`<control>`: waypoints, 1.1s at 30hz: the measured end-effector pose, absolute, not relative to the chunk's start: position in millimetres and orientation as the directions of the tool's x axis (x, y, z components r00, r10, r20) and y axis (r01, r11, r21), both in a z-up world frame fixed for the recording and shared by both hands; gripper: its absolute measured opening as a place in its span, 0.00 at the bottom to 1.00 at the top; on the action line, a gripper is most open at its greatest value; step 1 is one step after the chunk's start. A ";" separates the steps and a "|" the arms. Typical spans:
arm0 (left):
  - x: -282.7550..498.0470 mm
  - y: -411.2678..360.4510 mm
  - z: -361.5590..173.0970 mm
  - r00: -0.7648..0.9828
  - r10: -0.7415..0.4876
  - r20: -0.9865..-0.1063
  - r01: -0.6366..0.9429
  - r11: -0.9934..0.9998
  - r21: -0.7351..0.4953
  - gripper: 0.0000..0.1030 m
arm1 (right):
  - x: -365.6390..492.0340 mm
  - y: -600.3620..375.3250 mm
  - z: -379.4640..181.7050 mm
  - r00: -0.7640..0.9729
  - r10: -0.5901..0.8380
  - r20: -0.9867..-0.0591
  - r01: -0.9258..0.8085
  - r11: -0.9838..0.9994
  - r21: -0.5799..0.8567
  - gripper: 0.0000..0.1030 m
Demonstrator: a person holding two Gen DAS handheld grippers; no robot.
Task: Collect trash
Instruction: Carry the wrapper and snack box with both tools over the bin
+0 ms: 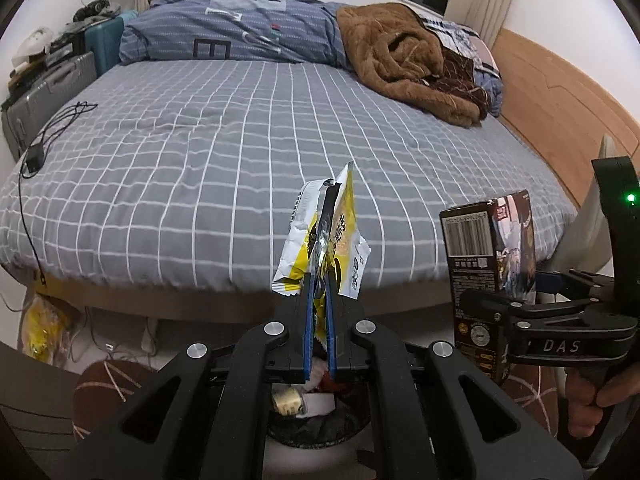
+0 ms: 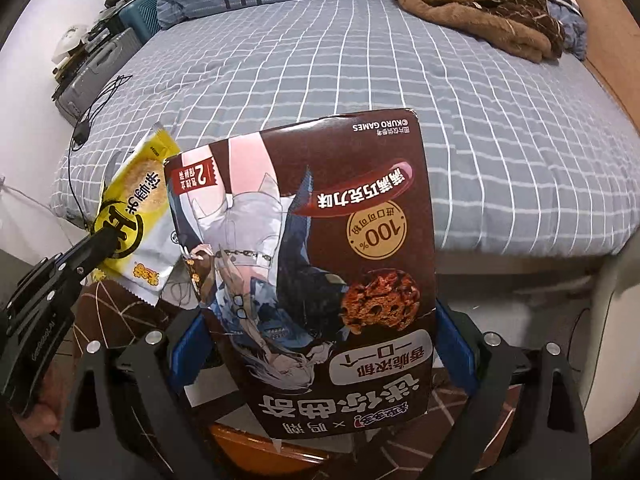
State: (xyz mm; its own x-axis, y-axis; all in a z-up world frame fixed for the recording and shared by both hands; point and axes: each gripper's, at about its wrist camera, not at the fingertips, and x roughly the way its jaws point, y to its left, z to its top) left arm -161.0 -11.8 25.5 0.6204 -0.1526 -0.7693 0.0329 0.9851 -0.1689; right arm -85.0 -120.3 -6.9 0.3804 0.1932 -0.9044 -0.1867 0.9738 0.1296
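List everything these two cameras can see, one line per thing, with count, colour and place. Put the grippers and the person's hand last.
snack wrapper: one, yellow and white, clamped in the left gripper
cookie box: one, dark brown, upside down in the right gripper
trash bin: one, dark liner, on the floor under the left gripper, trash inside
bed: one, grey sheet with white grid
duvet: one, blue-grey, far end of the bed
blanket: one, brown, far right of the bed
cable: one, black, left edge of the bed
suitcases: two, grey and teal, left of the bed
left gripper: black, blue pads, shut
right gripper: black, blue pads, shut
hand: one, on the right gripper's handle
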 end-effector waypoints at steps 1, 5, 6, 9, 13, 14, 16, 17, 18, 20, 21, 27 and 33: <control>-164.0 -13.1 24.5 0.619 -0.152 -0.771 0.034 0.985 -0.167 0.04 | -88.7 -119.8 -9.3 0.377 0.196 -0.905 -0.186 0.973 0.134 0.88; -177.5 -14.7 15.0 0.599 -0.166 -0.784 0.031 0.982 -0.185 0.04 | -102.6 -119.1 -22.2 0.359 0.195 -0.913 -0.171 0.975 0.141 0.88; -180.2 -15.3 11.2 0.591 -0.169 -0.789 0.033 0.982 -0.185 0.04 | -105.2 -118.1 -25.3 0.356 0.192 -0.914 -0.170 0.976 0.138 0.88; -186.8 -16.4 -0.2 0.575 -0.165 -0.801 0.033 0.983 -0.179 0.04 | -113.5 -117.1 -38.6 0.347 0.187 -0.919 -0.156 0.978 0.140 0.88; -191.5 -13.7 -13.5 0.559 -0.159 -0.814 0.019 0.984 -0.179 0.04 | -119.9 -112.2 -55.1 0.343 0.178 -0.922 -0.139 0.981 0.137 0.88; -192.5 -12.1 -16.9 0.555 -0.156 -0.817 0.013 0.984 -0.180 0.04 | -121.0 -111.9 -58.4 0.345 0.172 -0.923 -0.135 0.982 0.132 0.88; -194.9 -10.6 -22.7 0.550 -0.152 -0.821 0.003 0.984 -0.180 0.04 | -122.2 -110.5 -66.4 0.341 0.165 -0.925 -0.130 0.983 0.127 0.88; -195.7 -9.7 -25.9 0.545 -0.150 -0.825 -0.001 0.984 -0.179 0.04 | -122.9 -110.1 -71.3 0.338 0.165 -0.927 -0.126 0.984 0.129 0.88; -197.2 -9.4 -28.3 0.542 -0.149 -0.827 -0.003 0.984 -0.179 0.04 | -123.4 -110.4 -74.5 0.337 0.165 -0.927 -0.125 0.984 0.129 0.88; -198.7 -7.8 -36.7 0.527 -0.147 -0.837 -0.010 0.984 -0.180 0.04 | -125.7 -112.3 -81.6 0.333 0.158 -0.930 -0.120 0.985 0.124 0.88; -199.0 -7.5 -39.3 0.523 -0.147 -0.839 -0.013 0.984 -0.180 0.04 | -125.5 -111.0 -86.6 0.326 0.157 -0.932 -0.118 0.985 0.124 0.88; -195.9 -12.5 -64.1 0.488 -0.147 -0.860 -0.012 0.985 -0.175 0.04 | -126.9 -105.9 -111.4 0.307 0.155 -0.939 -0.109 0.986 0.127 0.88; -189.1 -22.9 -94.8 0.441 -0.145 -0.886 0.003 0.987 -0.161 0.04 | -120.4 -109.2 -140.8 0.274 0.164 -0.948 -0.094 0.985 0.143 0.88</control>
